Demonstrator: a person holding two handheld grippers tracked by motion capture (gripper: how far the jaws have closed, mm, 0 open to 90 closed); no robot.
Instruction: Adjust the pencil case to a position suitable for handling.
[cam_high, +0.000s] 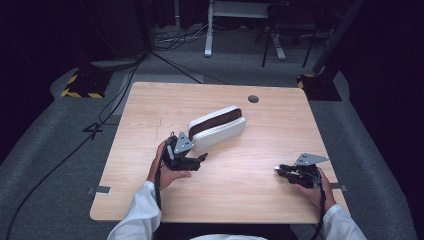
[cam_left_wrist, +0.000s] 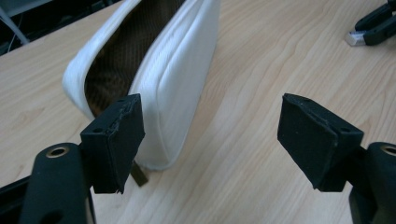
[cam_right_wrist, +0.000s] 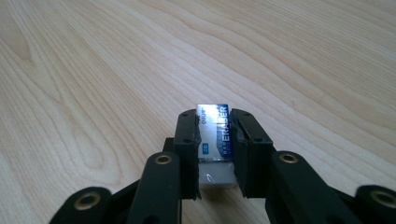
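While the person's white-sleeved forearms come in at the near edge of the pale wooden table (cam_high: 225, 200), each hand holds a black two-jaw gripper above the board. The right gripper (cam_high: 278, 169) sits at the near right of the table, and its jaws are clamped together on a small white eraser in a blue and silver printed sleeve (cam_right_wrist: 214, 135); in the right gripper view the eraser stands between the two pads, pressed on both sides, just above the wood grain. The left gripper (cam_high: 202, 157) is at the near left, a little farther in, with its jaws standing well apart and nothing between them. In the left gripper view its left pad lies just beside the near end of a long white fabric pencil case with a brown mesh lining (cam_left_wrist: 159, 70); whether it touches cannot be told. The case lies unzipped and gaping near the table's middle, slanting away toward the far right. Beyond it, a small dark round hole (cam_high: 253, 99) sits near the far edge.
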